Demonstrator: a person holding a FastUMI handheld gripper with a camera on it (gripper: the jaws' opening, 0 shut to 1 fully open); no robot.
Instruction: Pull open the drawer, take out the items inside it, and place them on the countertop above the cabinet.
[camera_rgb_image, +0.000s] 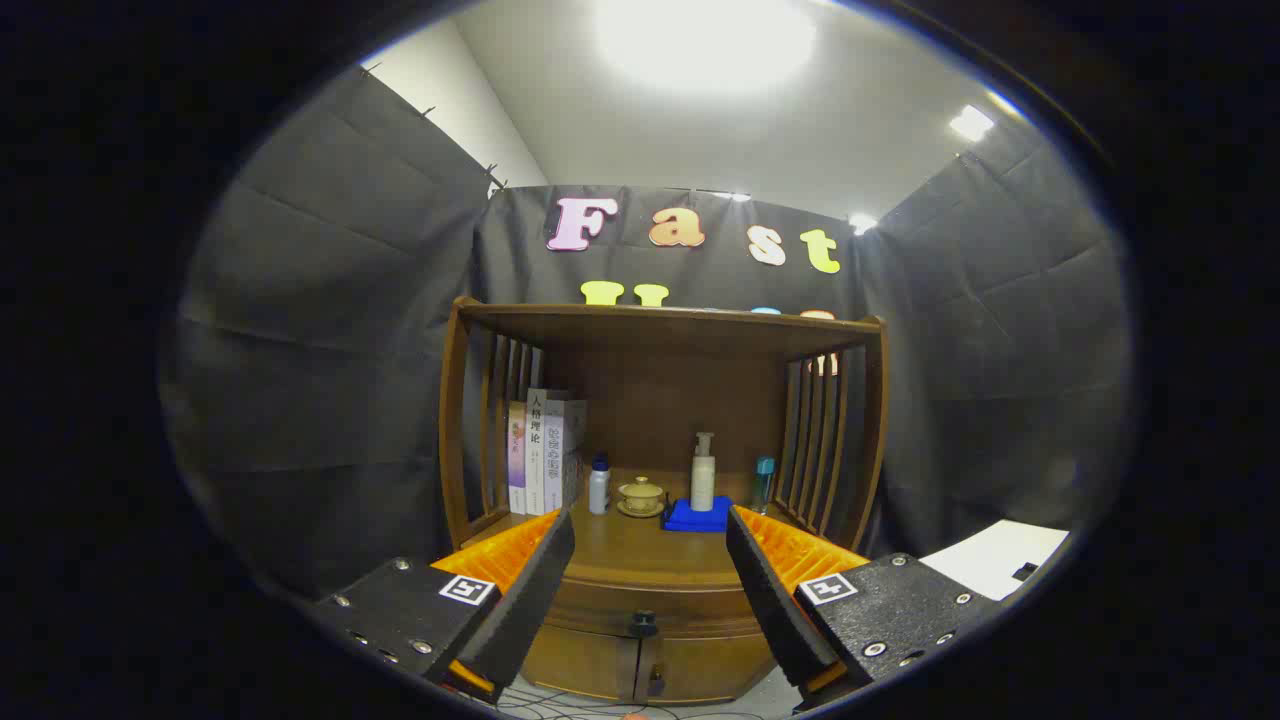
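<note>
- We saw the gripper (650, 580) with its fingers spread wide apart, holding nothing.
- Between them, just ahead, the drawer (640, 603) was shut, its dark knob (642, 623) centred.
- Above it lay the bench (640, 550) of the wooden cabinet (455, 420).
- Further back stood books (540, 450), a small white bottle (598, 486), a lidded cup (641, 494), a pump bottle (703, 472) on a blue cloth (697, 518), and a teal bottle (763, 482).
</note>
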